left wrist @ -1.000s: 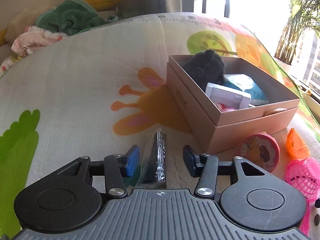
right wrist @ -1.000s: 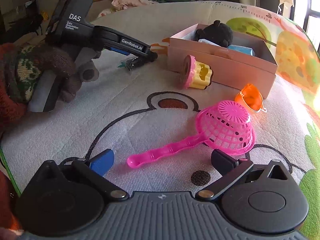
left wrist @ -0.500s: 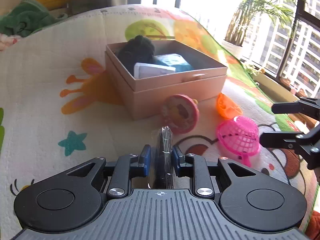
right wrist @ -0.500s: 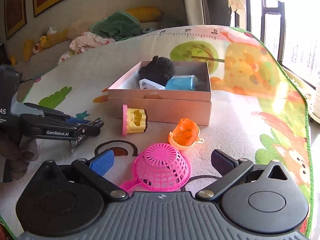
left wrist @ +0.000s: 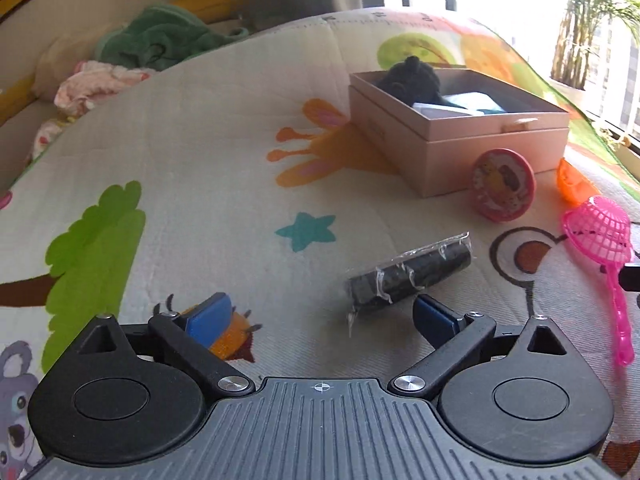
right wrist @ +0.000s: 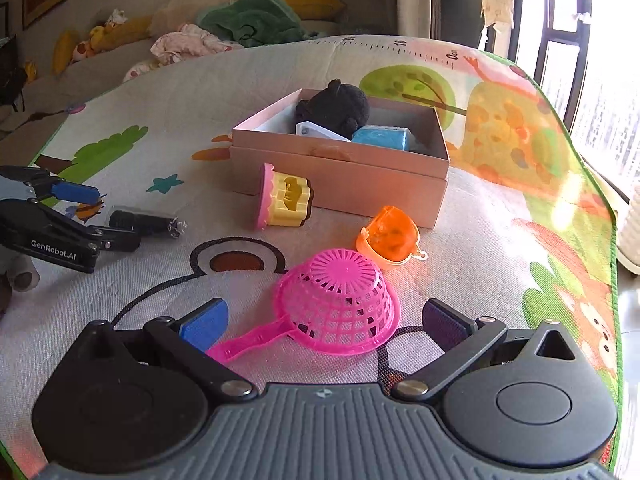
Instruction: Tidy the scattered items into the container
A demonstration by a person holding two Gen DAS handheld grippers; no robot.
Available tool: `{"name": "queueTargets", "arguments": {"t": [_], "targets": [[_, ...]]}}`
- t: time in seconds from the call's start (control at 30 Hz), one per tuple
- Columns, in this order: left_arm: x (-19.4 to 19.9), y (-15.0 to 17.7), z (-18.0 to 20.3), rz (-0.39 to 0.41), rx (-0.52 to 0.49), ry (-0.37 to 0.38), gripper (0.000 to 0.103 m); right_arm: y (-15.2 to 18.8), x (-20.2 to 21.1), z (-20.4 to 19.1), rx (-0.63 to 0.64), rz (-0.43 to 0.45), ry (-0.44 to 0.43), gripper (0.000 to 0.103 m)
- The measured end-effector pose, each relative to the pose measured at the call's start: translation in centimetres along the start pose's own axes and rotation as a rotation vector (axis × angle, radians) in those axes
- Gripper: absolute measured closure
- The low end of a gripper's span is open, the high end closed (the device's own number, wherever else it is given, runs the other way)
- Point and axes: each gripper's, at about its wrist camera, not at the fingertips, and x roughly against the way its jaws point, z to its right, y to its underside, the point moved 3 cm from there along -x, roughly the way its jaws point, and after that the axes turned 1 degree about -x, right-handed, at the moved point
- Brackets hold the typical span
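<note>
A black wrapped roll (left wrist: 408, 276) lies on the play mat just ahead of my open, empty left gripper (left wrist: 324, 316); it also shows in the right wrist view (right wrist: 144, 220). The pink cardboard box (left wrist: 496, 148) holds a black plush toy (right wrist: 336, 106), a white item and a blue item. A pink-and-yellow cupcake toy (right wrist: 286, 198), an orange cup (right wrist: 390, 236) and a pink strainer (right wrist: 336, 304) lie in front of the box (right wrist: 340, 176). My right gripper (right wrist: 324, 320) is open around the strainer, just above it.
The colourful play mat (left wrist: 200, 160) covers the floor. Cushions and a green blanket (right wrist: 252, 20) lie along the far wall. A window and a plant (left wrist: 592, 20) stand at the right. The left gripper (right wrist: 86, 220) shows at the left of the right wrist view.
My left gripper was shut on the black roll half a second ago; now it is open and the roll lies on the mat. My right gripper has moved closer over the strainer.
</note>
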Motion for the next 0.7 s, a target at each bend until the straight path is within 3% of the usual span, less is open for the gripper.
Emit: {"name": "queueTargets", "arguments": {"t": [0.1, 0.23, 0.4, 0.7], "targets": [[0.0, 0.5, -1.2, -0.028, 0.101, -0.013, 0.000, 0.4, -0.2, 0.2, -0.025, -0.018, 0.002, 0.000], [0.4, 1.1, -0.7, -0.042, 0.137, -0.007, 0.000, 1.0, -1.1, 1.1, -0.131, -0.080, -0.020, 0.000], [0.7, 1.1, 0.7, -0.066, 0.178, -0.041, 0.000, 1.4, -1.0, 1.7, -0.244, -0.055, -0.013, 0.000], [1.1, 1.6, 1.6, -0.042, 0.213, -0.106, 0.000, 0.8, -1.2, 1.4, -0.207, -0.089, -0.006, 0.000]]}}
